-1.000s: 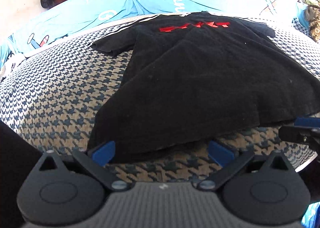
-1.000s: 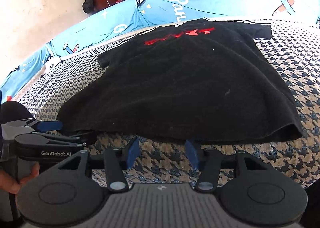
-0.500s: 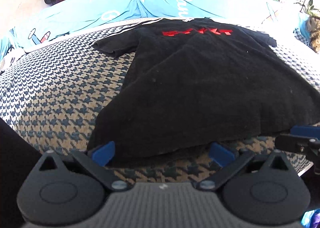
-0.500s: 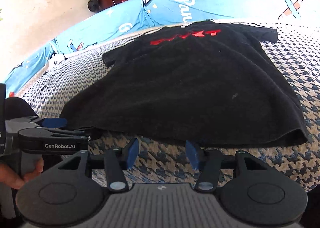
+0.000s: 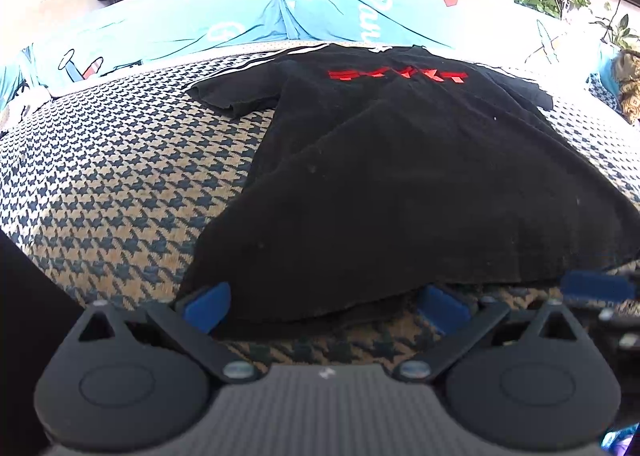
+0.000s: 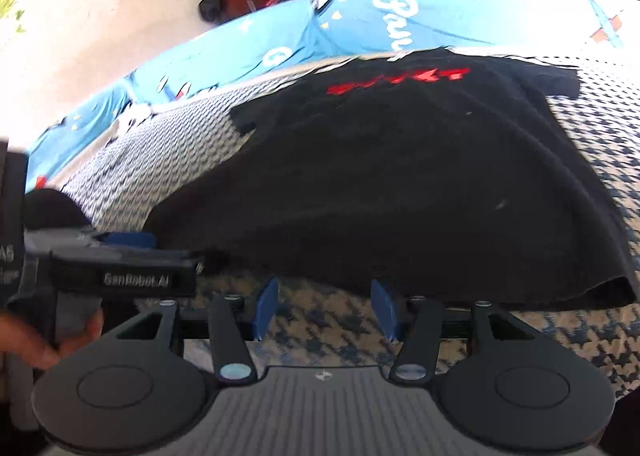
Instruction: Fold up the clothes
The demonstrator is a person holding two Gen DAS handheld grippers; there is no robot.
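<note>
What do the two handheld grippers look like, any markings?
Both match: a ribbed grey body, two round black discs with black link arms, and blue finger pads. The left gripper shows its pads angled outward; the right gripper shows flat rectangular blue pads facing each other. Seen side-on in the right wrist view, the left unit carries a white "GenRobot.AI" label. No cables are visible. No sleeve can be made out.

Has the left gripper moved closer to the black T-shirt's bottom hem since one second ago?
Yes, slightly. In the left wrist view the left gripper now reaches the hem of the black T-shirt; earlier, patterned cover showed between them.
</note>
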